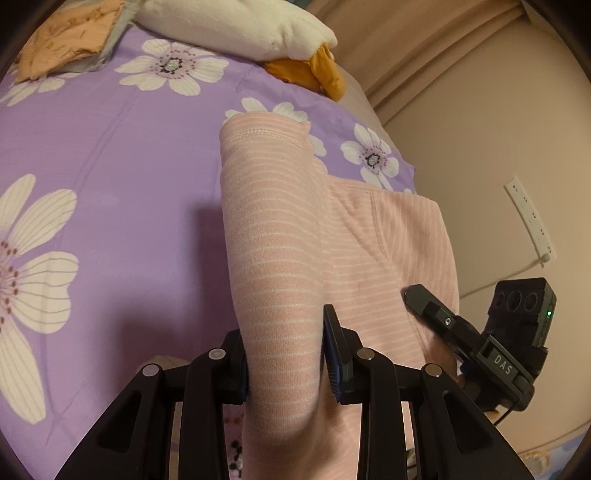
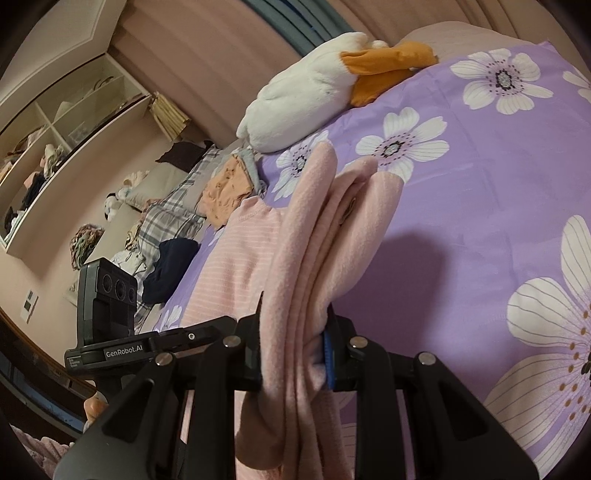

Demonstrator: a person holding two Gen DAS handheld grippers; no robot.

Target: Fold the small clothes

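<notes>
Left wrist view: the left hand-held gripper (image 1: 284, 354) is clamped on a bunched fold of the pale pink, white-striped knit garment (image 1: 273, 229), lifted above the purple bedsheet with white flowers (image 1: 129, 147). The rest of the garment drapes to the right, where the right hand-held gripper (image 1: 436, 306) meets it. A white plush duck with orange beak (image 1: 240, 26) lies beyond.

Right wrist view: the right hand-held gripper pinches several gathered layers of the same pink cloth, which hang over the bed.
</notes>
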